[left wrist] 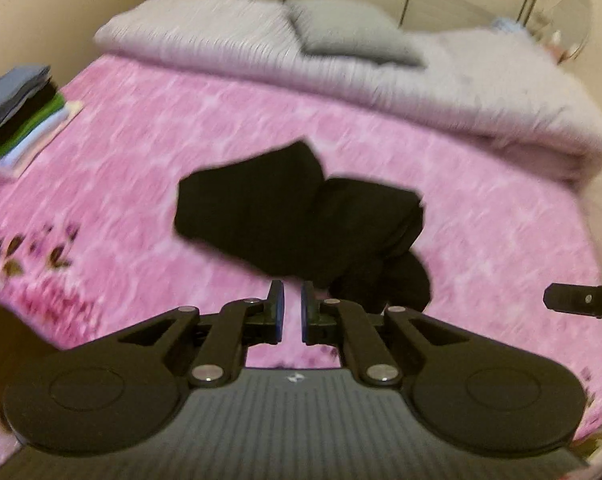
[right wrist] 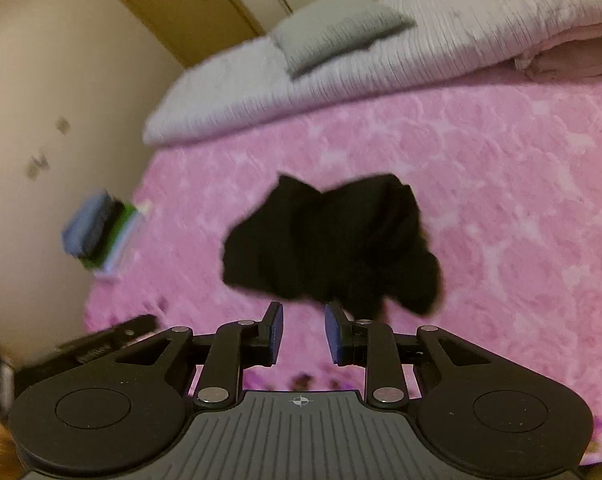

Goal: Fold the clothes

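A crumpled black garment [left wrist: 301, 216] lies in a heap on the pink bedspread [left wrist: 141, 152]; it also shows in the right wrist view [right wrist: 329, 244]. My left gripper [left wrist: 292, 312] hovers just short of its near edge, jaws a small gap apart and empty. My right gripper [right wrist: 303, 332] hovers at the near edge too, jaws open and empty. A tip of the right gripper [left wrist: 581, 300] shows at the right edge of the left wrist view. Part of the left gripper [right wrist: 101, 340] shows blurred at the lower left of the right wrist view.
A stack of folded clothes [left wrist: 21, 112] sits at the bed's left edge, also seen in the right wrist view [right wrist: 101, 236]. A grey folded quilt [left wrist: 381, 80] with a grey pillow [left wrist: 353, 32] lies across the far end. A beige wall [right wrist: 41, 80] borders the left.
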